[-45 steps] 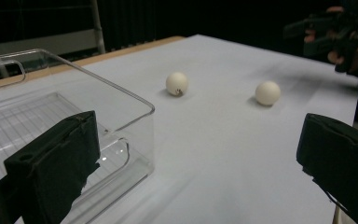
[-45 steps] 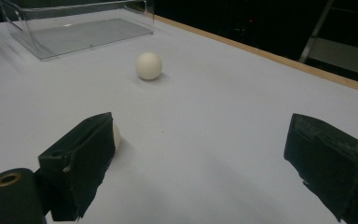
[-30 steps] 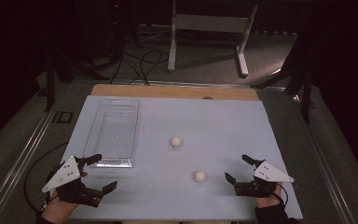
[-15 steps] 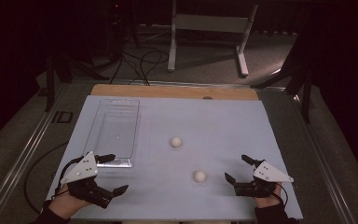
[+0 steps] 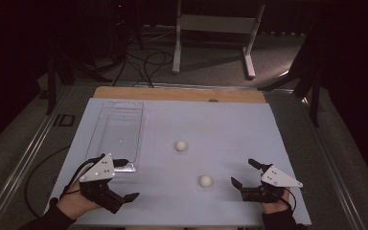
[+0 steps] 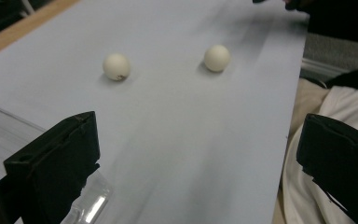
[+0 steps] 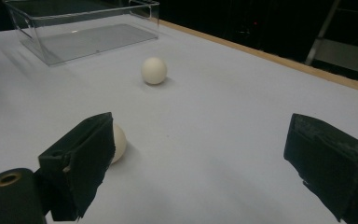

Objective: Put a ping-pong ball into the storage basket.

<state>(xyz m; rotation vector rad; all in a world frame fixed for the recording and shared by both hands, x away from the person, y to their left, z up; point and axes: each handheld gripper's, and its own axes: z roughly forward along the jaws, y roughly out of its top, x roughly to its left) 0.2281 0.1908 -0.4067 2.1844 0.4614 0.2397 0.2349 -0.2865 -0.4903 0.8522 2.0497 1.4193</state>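
**Right gripper's got the easy shot at the near ball**

So two white balls sit on the pale tabletop (image 5: pixel 268 124); the near ball (image 5: pixel 205 180) lies toward the person's edge, the far ball (image 5: pixel 181 145) further up the middle; a clear tray (image 5: pixel 117 129) stands off to the left with nothing big in it. Right gripper (image 5: pixel 243 175) has its jaws spread wide, holding nothing; it points leftward at the near ball, which lies just beside it. In the right gripper view that ball (image 7: pixel 117 142) peeks out from behind the left jaw, so it's off to one side of the gap, not centred. Left gripper (image 5: pixel 124 179) is wide open and empty too, down by the tray's near corner; both balls lie well apart from it. A ball has no long axis, so angle doesn't matter; I'd guess the right hand is nearer and just needs to shift sideways to get the ball between the jaws.
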